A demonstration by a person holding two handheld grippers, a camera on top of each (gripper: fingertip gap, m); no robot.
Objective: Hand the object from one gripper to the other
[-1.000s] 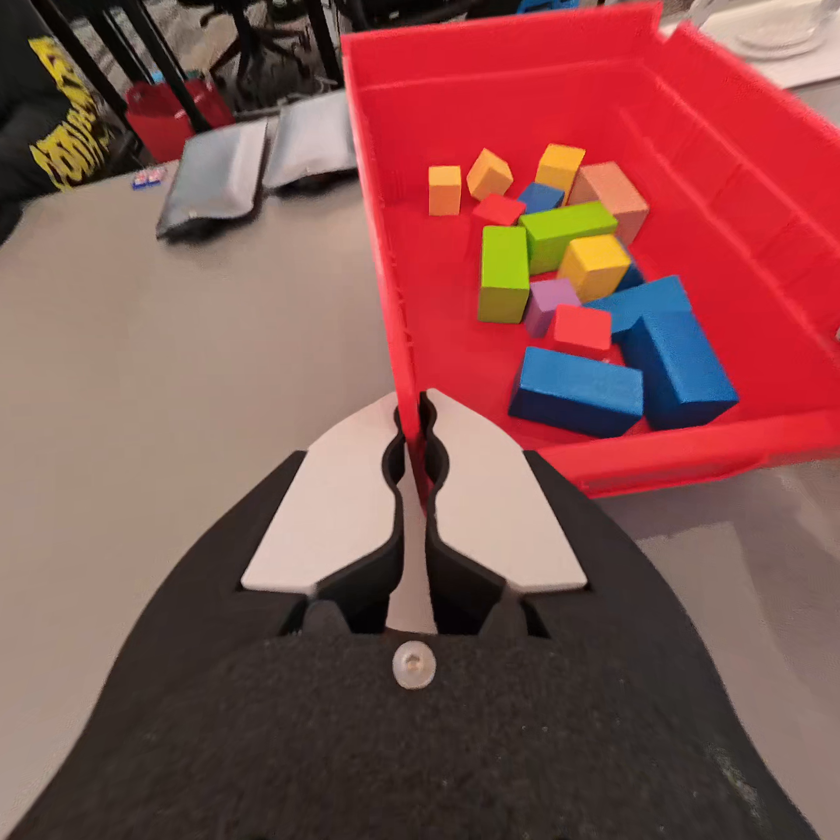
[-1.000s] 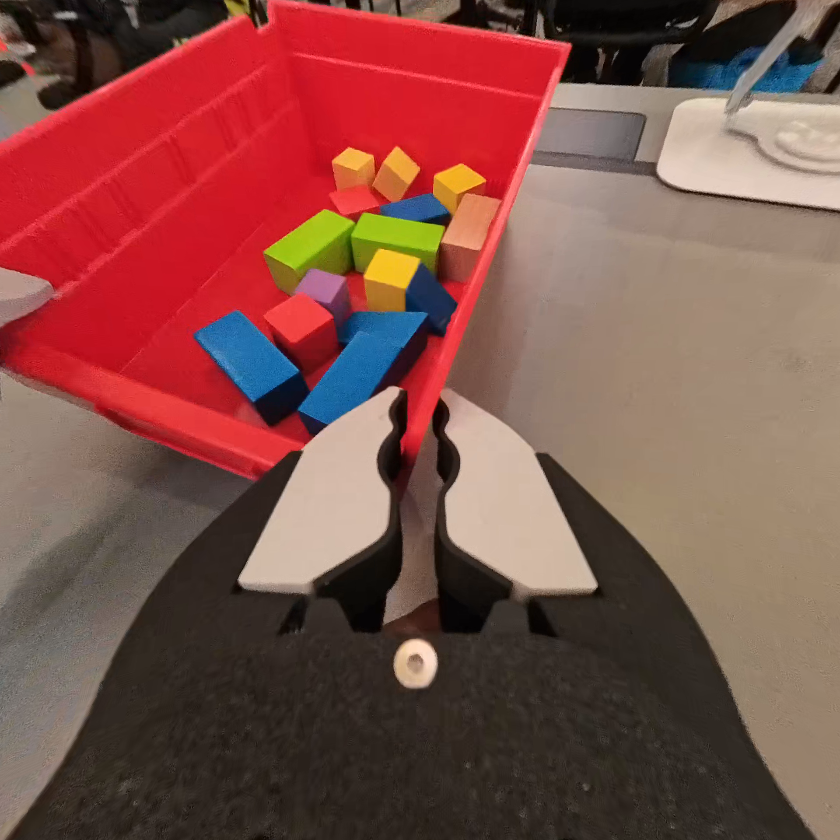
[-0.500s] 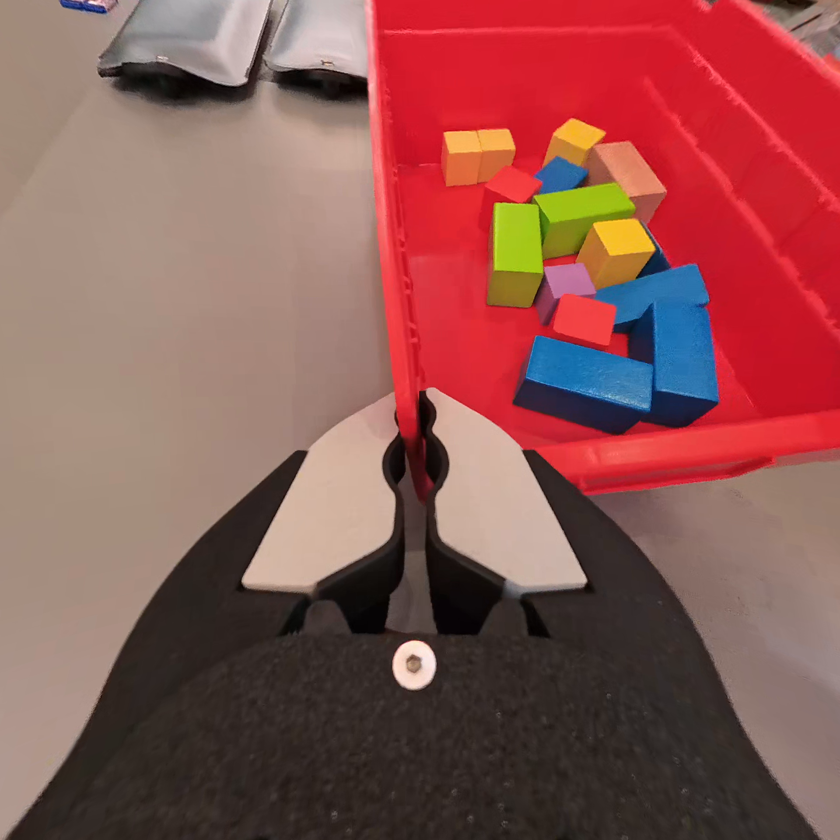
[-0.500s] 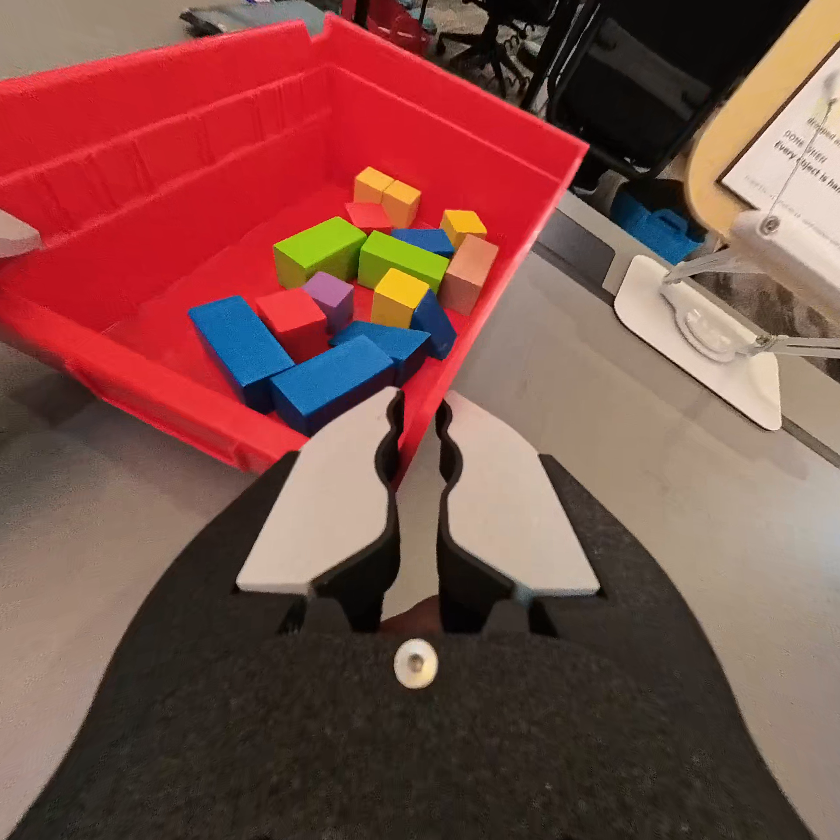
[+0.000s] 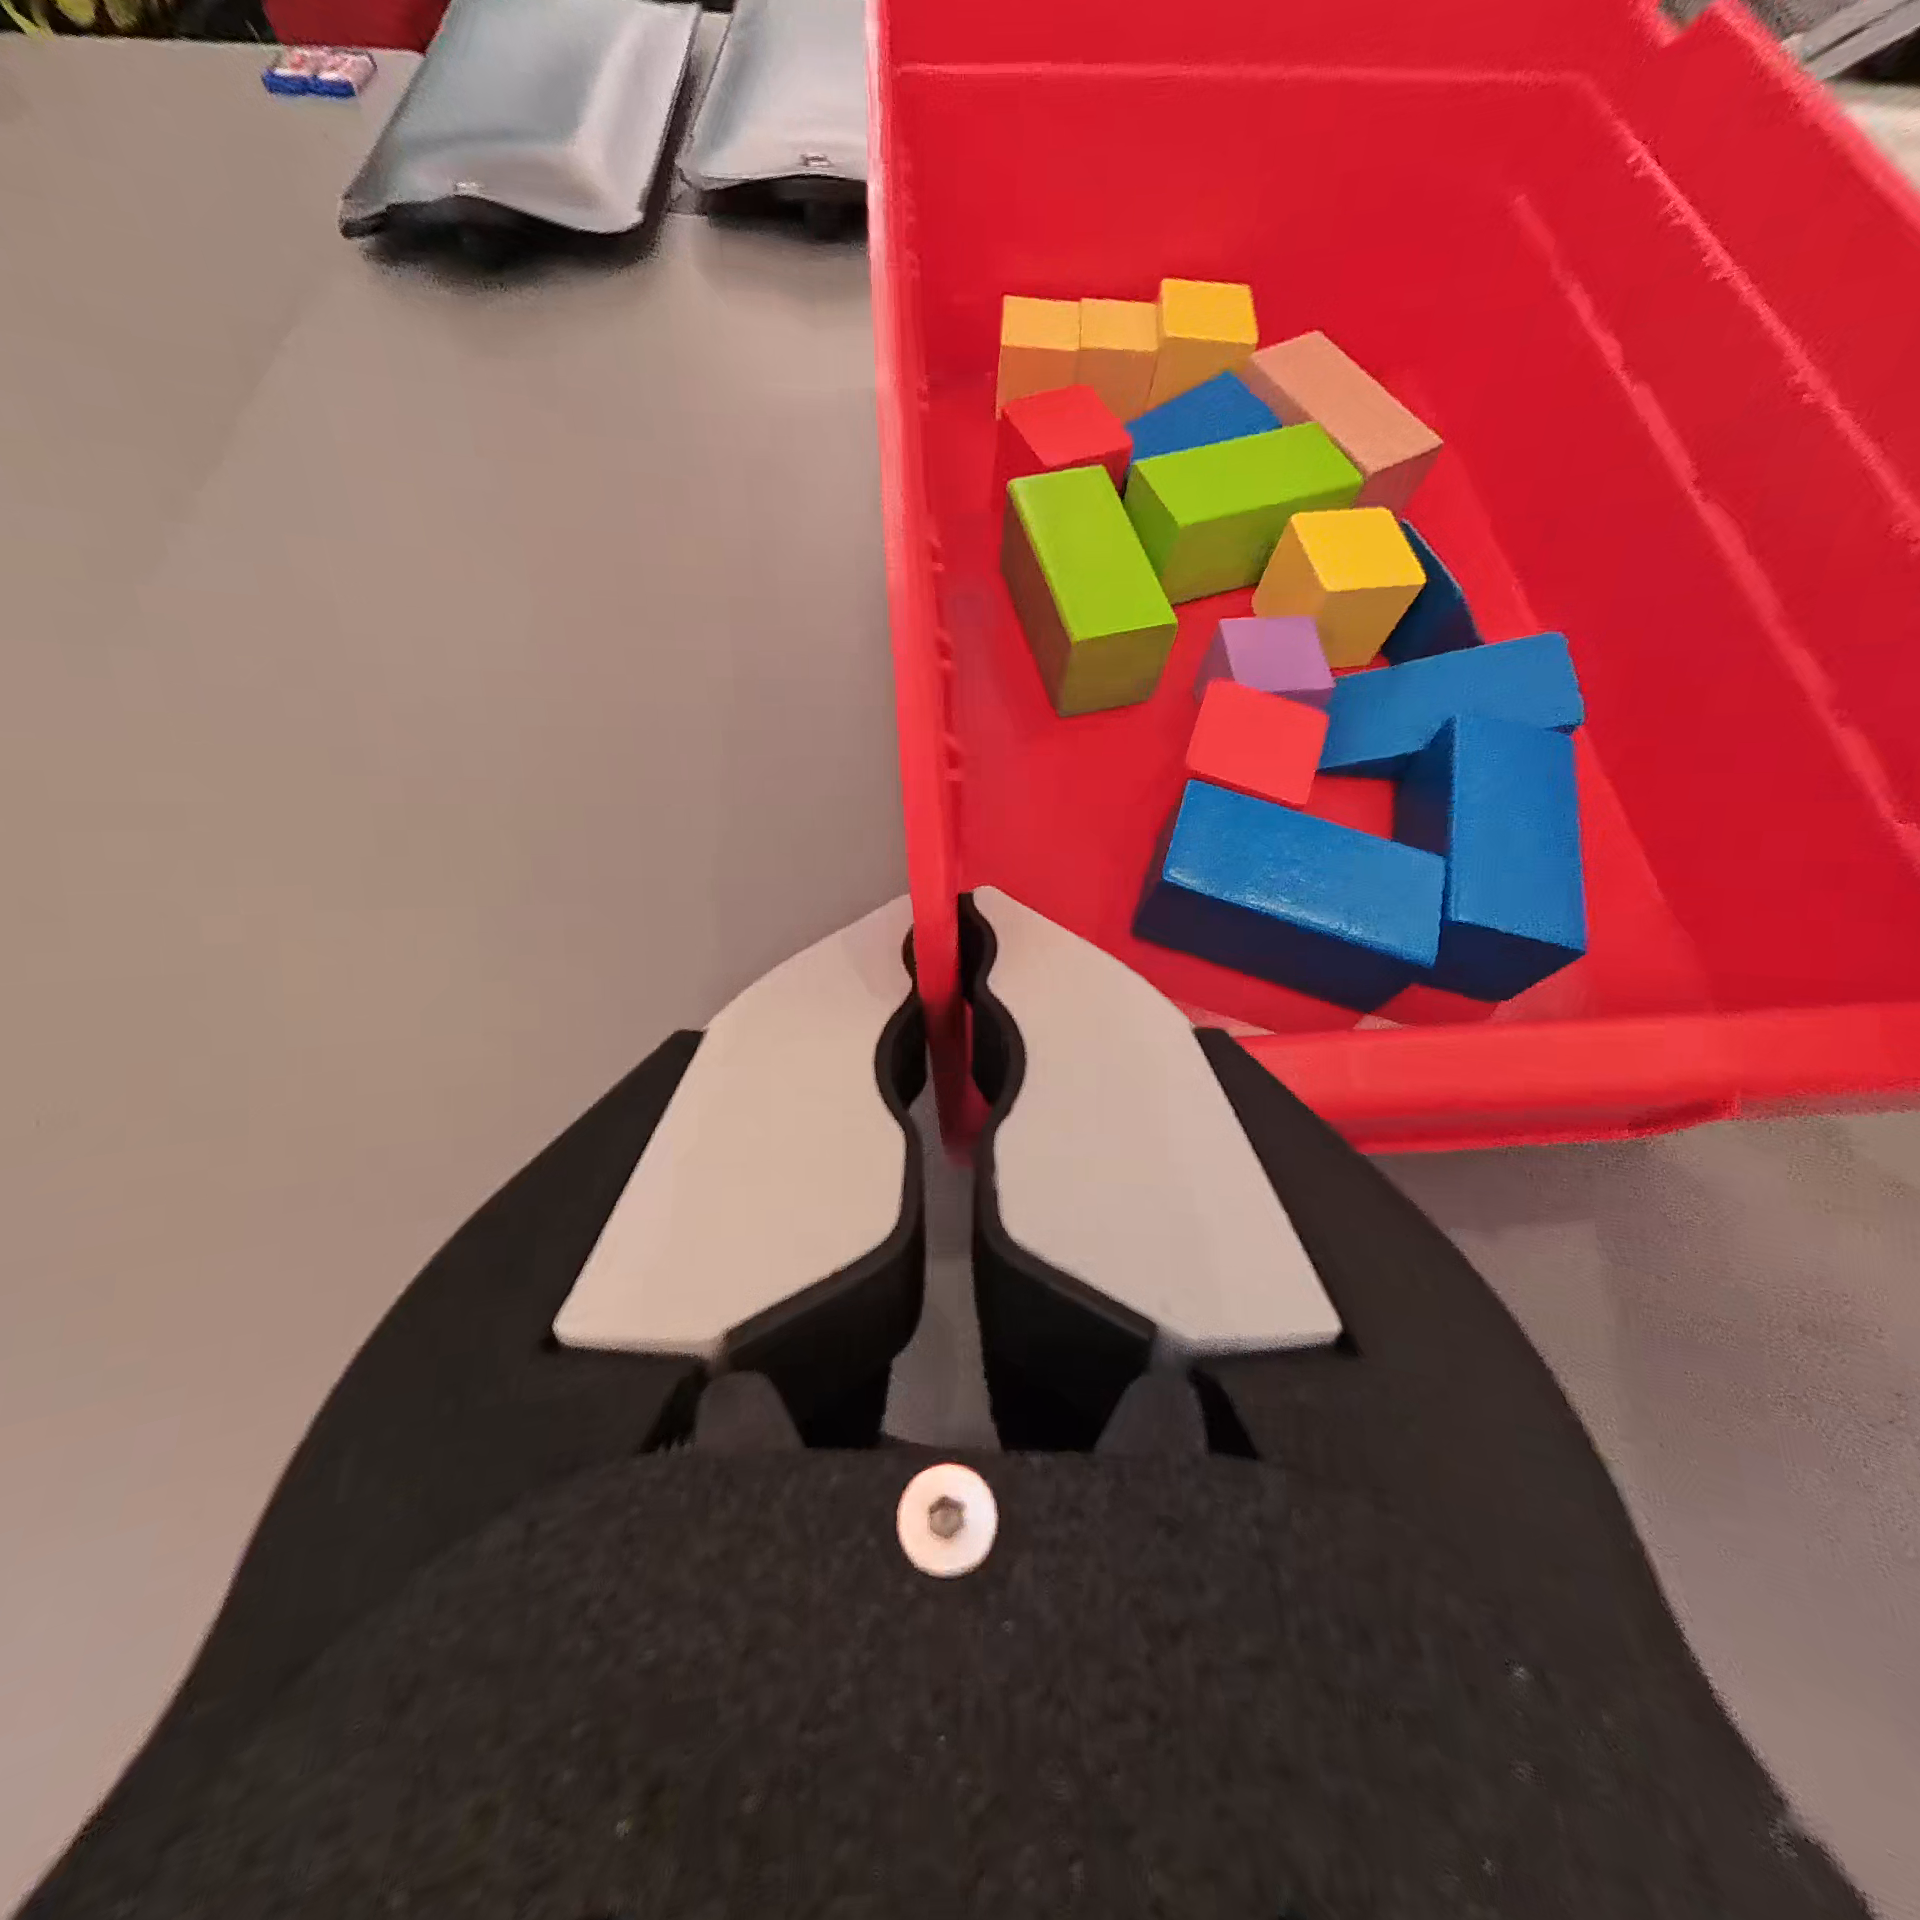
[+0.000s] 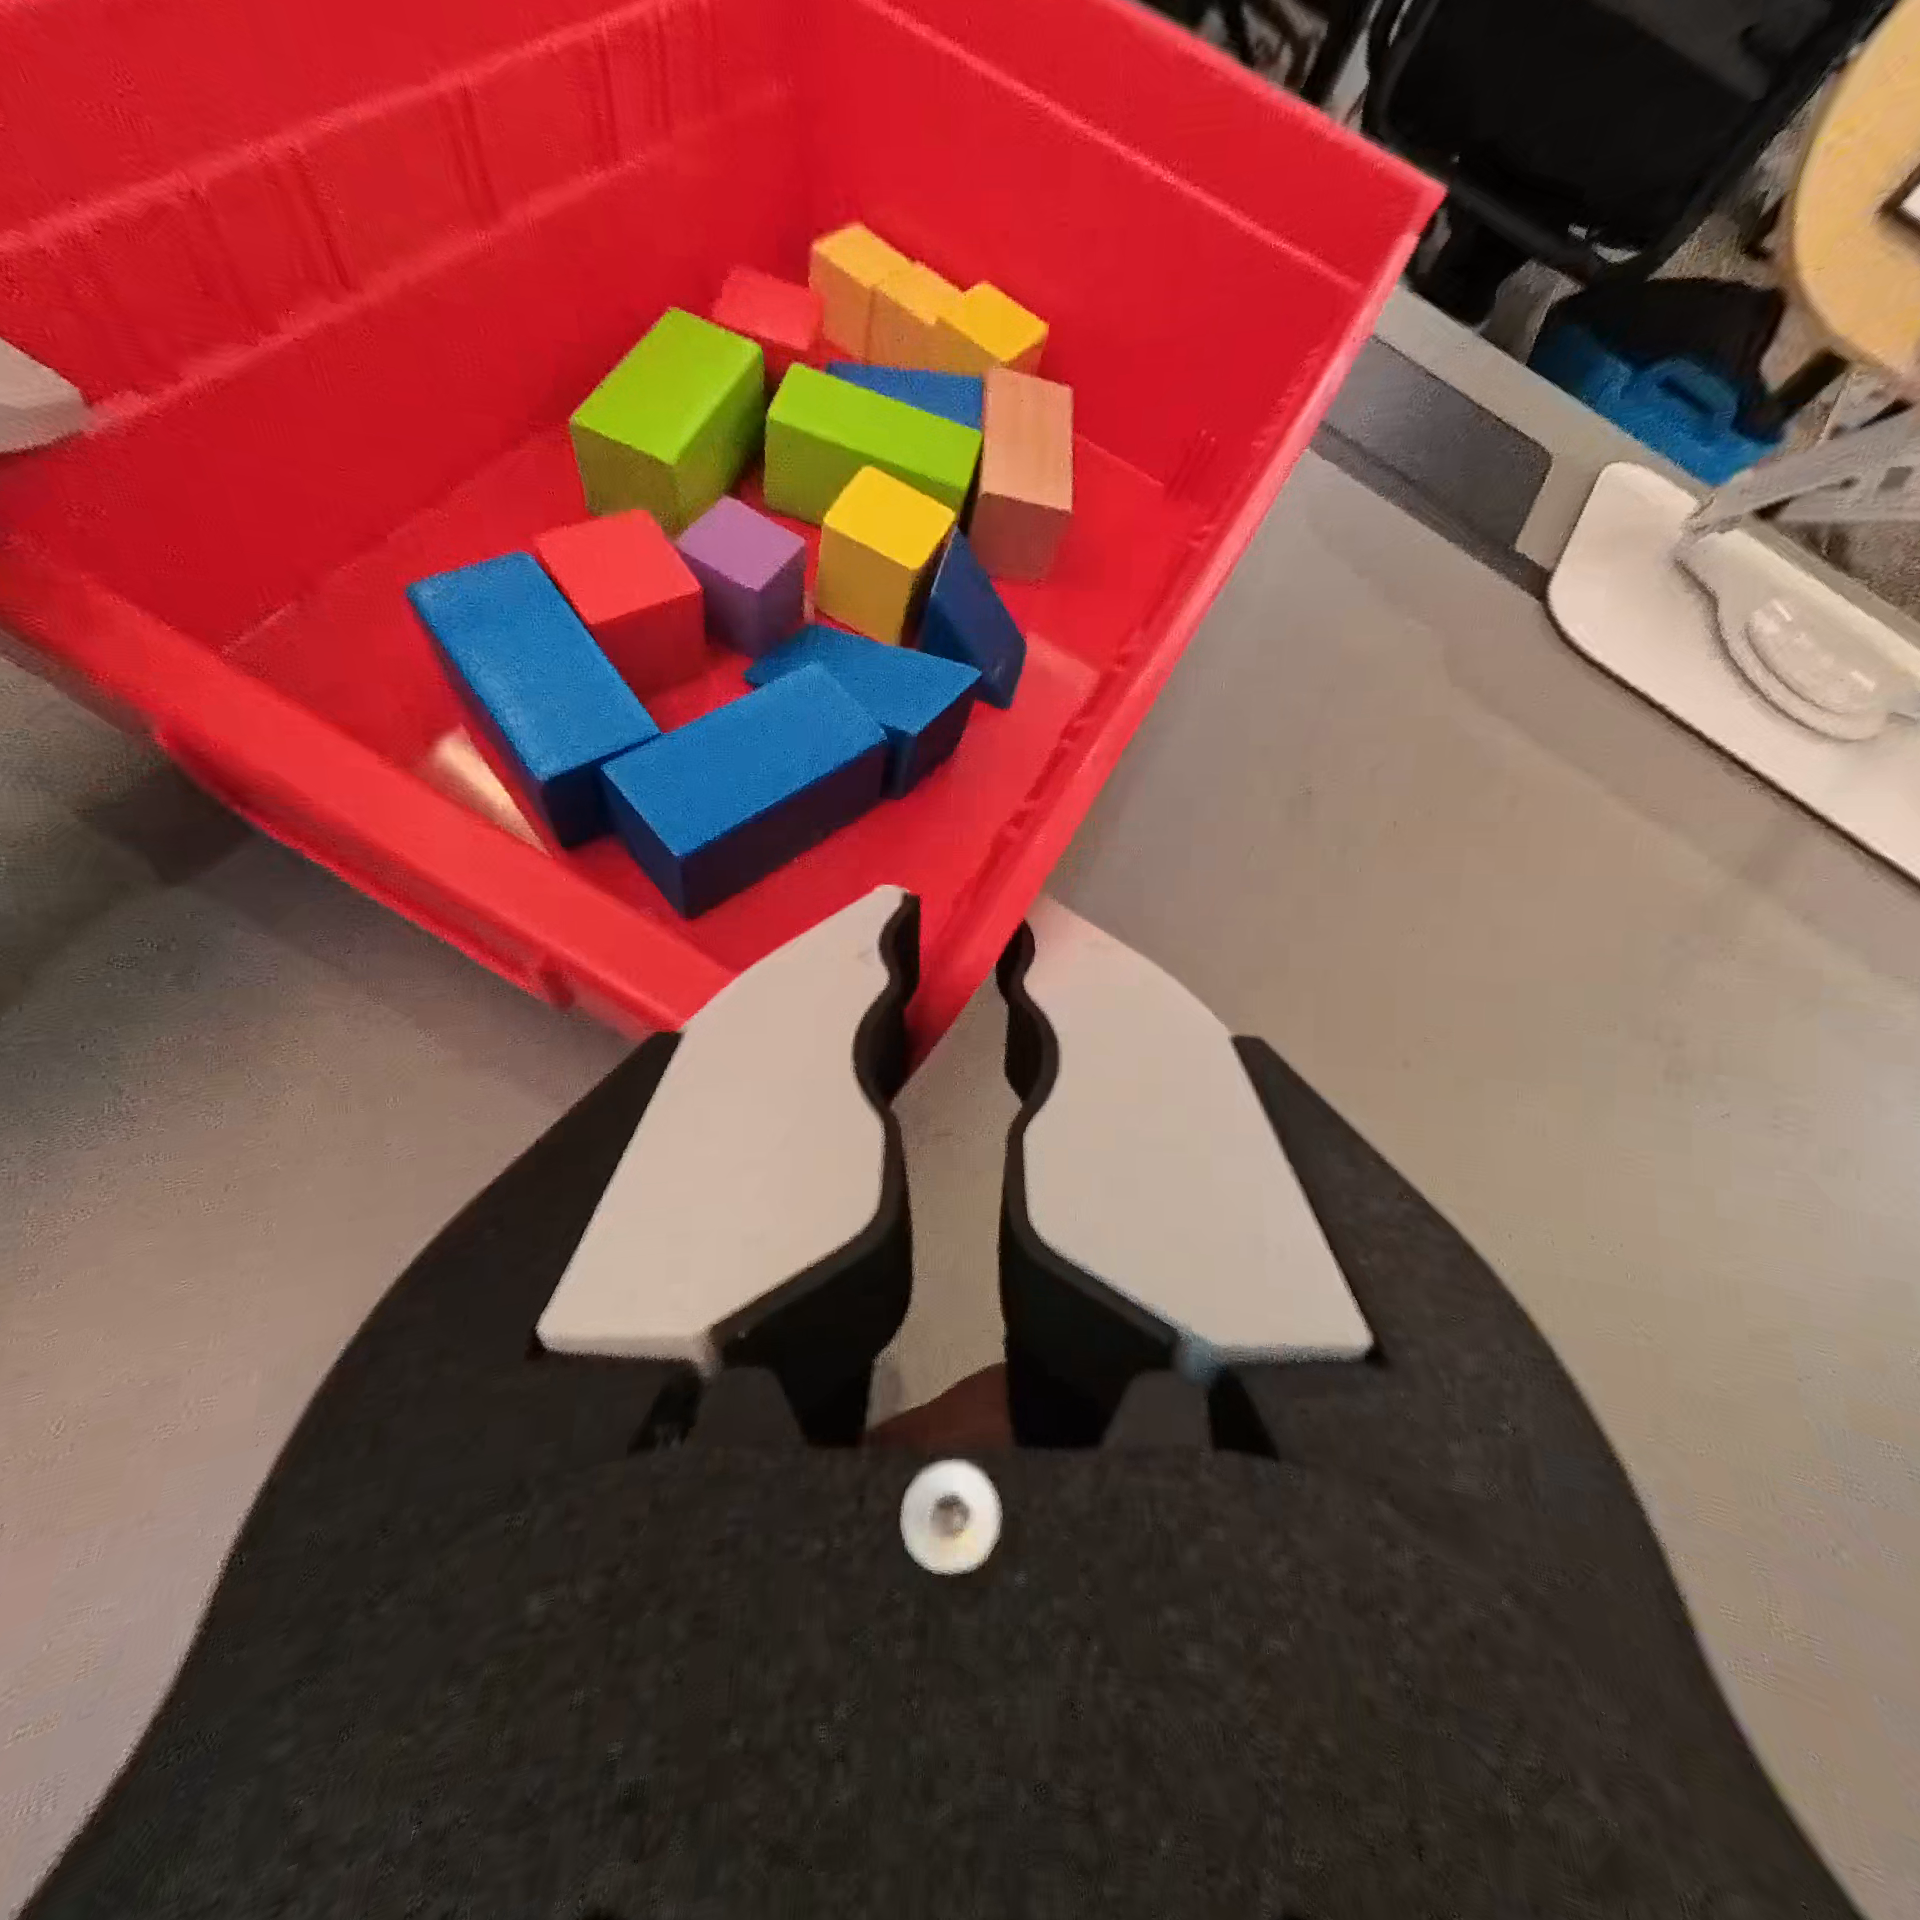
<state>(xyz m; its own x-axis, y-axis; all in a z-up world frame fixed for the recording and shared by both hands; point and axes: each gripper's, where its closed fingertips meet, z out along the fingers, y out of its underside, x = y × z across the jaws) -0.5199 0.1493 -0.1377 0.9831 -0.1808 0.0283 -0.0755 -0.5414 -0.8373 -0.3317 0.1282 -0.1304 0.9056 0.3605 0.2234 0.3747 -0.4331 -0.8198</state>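
The red bin (image 5: 1351,1086) hangs between both grippers — left gripper (image 5: 943,920) clamped on its near-left corner wall, right gripper (image 6: 958,920) loosened astride the near-right corner wall.

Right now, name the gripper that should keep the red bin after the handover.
Left. The left gripper pinches the side wall of the red bin squarely, both fingers against it. The right gripper straddles its corner askew, table showing in the gap, so probably looser.

red bin (image 5: 1351,156) | open-topped, tilted off the table | coloured blocks (image 5: 1299,644) heaped inside
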